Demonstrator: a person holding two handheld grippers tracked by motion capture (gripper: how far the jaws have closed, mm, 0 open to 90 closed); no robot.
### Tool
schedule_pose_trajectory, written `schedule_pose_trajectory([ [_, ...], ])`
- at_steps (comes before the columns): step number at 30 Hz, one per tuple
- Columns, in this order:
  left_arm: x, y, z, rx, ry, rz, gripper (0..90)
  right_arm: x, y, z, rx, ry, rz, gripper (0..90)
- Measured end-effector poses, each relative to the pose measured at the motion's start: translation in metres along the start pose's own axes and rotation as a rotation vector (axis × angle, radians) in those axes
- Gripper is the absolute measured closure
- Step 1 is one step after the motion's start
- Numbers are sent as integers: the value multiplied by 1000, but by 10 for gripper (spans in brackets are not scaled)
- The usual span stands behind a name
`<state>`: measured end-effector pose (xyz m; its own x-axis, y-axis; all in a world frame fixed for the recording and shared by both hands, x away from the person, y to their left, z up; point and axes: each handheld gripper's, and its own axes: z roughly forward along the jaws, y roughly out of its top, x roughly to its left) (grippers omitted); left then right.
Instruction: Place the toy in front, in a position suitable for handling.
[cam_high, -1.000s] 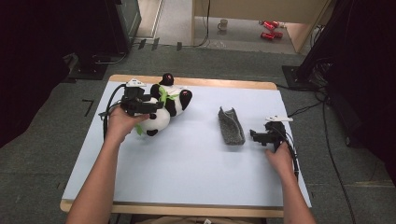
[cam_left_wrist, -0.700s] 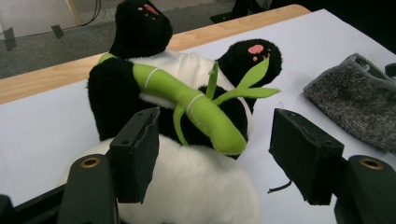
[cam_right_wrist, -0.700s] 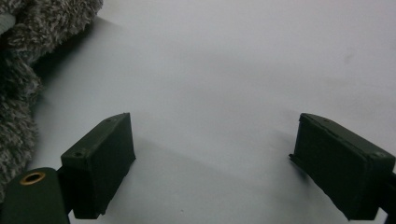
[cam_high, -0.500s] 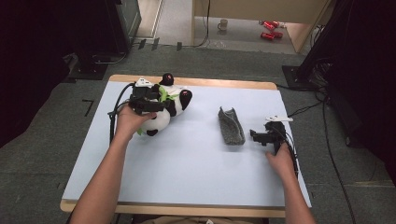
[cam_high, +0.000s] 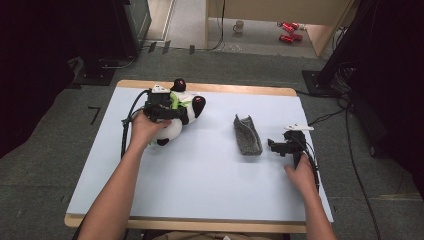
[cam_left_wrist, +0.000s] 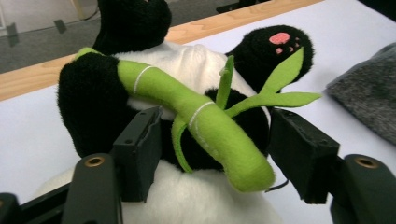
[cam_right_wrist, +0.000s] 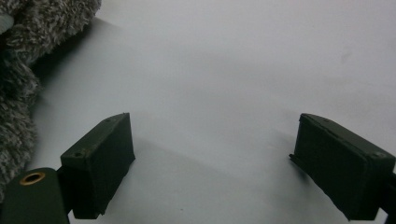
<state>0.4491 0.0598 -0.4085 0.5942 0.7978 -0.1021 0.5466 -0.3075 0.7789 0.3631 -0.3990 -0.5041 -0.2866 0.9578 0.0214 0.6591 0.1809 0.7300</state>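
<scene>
Pale blue table top, wood-edged, bore all items. Plush panda, black and white, lay toward the far left of it, a green felt bamboo stalk stitched across its chest. Grey fuzzy pouch lay well apart to the right, near the table's middle. Left gripper straddled the panda's body below the bamboo; its jaws had just been closing, one touching the black fur, the other just beside it, no firm squeeze visible. Right gripper rested near the pouch, jaws wide, nothing between them. Step judged in hand: taking hold of the panda. Next move would call for closing fully on the soft body before lifting, likely toward the pouch.
</scene>
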Motion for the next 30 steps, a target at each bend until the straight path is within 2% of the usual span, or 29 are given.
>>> schedule_pose_trajectory([
  [5,1,-2,2,7,-8,1,427,0,0,0,0,0,1,115],
  [6,1,-2,2,7,-6,7,475,0,0,0,0,-1,2,115],
  [7,1,-2,2,12,-6,15,475,0,0,0,0,-1,2,115],
  [11,-1,-2,1,13,-13,36,593,0,0,0,1,-1,1,115],
  [13,-2,-2,0,15,-20,57,616,0,0,0,1,-1,1,115],
  [17,-2,-1,-4,15,-53,57,727,0,0,0,1,0,1,115],
  [22,-1,0,-9,19,-80,72,763,0,0,0,2,1,0,115],
  [26,-5,0,-15,24,-97,111,765,0,0,0,2,1,0,115],
  [30,-11,1,-22,42,-133,145,766,0,0,0,3,1,2,115],
])
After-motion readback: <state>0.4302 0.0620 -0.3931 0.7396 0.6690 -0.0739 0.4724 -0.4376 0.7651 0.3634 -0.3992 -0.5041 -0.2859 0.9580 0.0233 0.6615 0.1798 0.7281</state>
